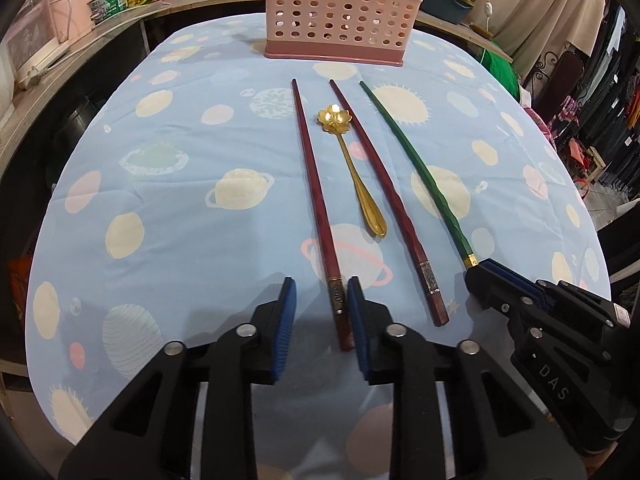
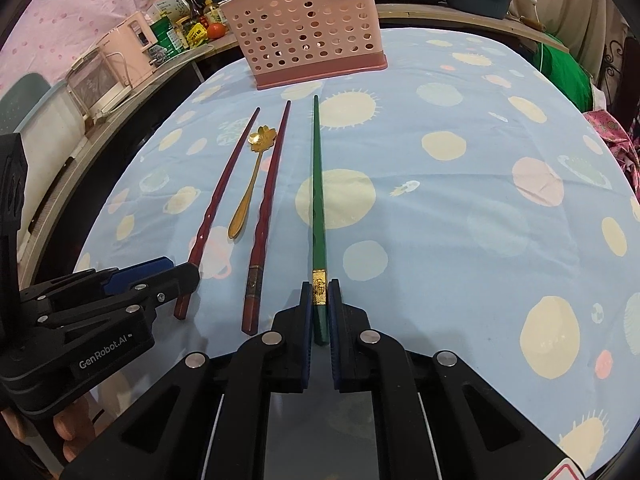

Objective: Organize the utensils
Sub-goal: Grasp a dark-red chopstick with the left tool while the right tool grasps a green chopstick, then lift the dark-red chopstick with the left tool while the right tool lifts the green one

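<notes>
Right claw [image 2: 320, 308] has its blue pads pressed on the gold-banded end of the green chopstick [image 2: 317, 184], which lies on the desk [image 2: 460, 220]. Left claw [image 1: 321, 304] gapes wide beside a red chopstick [image 1: 316, 196]; gold spoon [image 1: 352, 164] and pink basket [image 1: 340, 12] lie beyond

Three chopsticks lie on the tablecloth: two dark red ones, the left red chopstick [image 1: 316, 208] [image 2: 218, 204] and the right red chopstick [image 1: 384, 196] [image 2: 268, 208], and one green chopstick [image 1: 416, 172] [image 2: 319, 208]. One gold spoon [image 1: 352, 168] [image 2: 250, 184] with a flower-shaped bowl lies between the two red chopsticks. One pink perforated utensil basket [image 1: 340, 12] [image 2: 308, 28] stands on the tablecloth beyond the utensils.
</notes>
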The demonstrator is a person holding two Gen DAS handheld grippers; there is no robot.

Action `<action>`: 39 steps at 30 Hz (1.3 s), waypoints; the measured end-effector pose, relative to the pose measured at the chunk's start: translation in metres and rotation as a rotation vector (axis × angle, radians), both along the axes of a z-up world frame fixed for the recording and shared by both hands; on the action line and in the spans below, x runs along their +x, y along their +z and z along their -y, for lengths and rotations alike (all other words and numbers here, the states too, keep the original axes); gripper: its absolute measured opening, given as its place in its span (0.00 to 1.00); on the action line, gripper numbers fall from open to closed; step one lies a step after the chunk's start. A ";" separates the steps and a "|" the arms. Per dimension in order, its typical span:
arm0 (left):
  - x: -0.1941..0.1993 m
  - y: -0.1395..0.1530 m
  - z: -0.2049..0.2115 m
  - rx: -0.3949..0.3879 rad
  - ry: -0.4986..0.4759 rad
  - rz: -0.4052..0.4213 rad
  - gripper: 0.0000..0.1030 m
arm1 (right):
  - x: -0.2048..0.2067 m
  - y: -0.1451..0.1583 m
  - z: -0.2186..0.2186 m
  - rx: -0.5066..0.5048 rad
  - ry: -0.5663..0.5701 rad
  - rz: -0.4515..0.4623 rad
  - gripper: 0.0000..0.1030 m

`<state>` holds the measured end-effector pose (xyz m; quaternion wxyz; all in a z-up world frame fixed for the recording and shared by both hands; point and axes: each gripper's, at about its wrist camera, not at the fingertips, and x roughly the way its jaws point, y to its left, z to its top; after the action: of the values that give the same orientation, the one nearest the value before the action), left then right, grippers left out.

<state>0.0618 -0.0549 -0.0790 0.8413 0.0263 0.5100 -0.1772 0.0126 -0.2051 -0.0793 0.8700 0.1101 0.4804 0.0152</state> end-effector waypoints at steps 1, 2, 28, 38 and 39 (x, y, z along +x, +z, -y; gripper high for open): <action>0.000 0.000 0.000 0.000 -0.002 -0.001 0.16 | 0.000 0.000 0.000 -0.001 0.000 0.000 0.07; 0.000 0.000 0.000 0.001 -0.003 -0.002 0.14 | 0.000 0.000 0.000 -0.001 0.000 0.000 0.07; -0.006 0.055 -0.015 -0.066 0.035 0.091 0.07 | -0.004 0.072 0.017 0.047 -0.046 0.171 0.07; 0.014 0.108 -0.029 -0.136 0.082 0.187 0.07 | 0.009 0.126 0.037 0.062 -0.088 0.294 0.07; 0.018 0.114 -0.031 -0.145 0.088 0.200 0.07 | 0.011 0.130 0.039 0.067 -0.092 0.302 0.07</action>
<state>0.0797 -0.0239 0.0353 0.8947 -0.0393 0.4099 -0.1729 0.0240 -0.2442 0.0506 0.9278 0.1574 0.3380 0.0080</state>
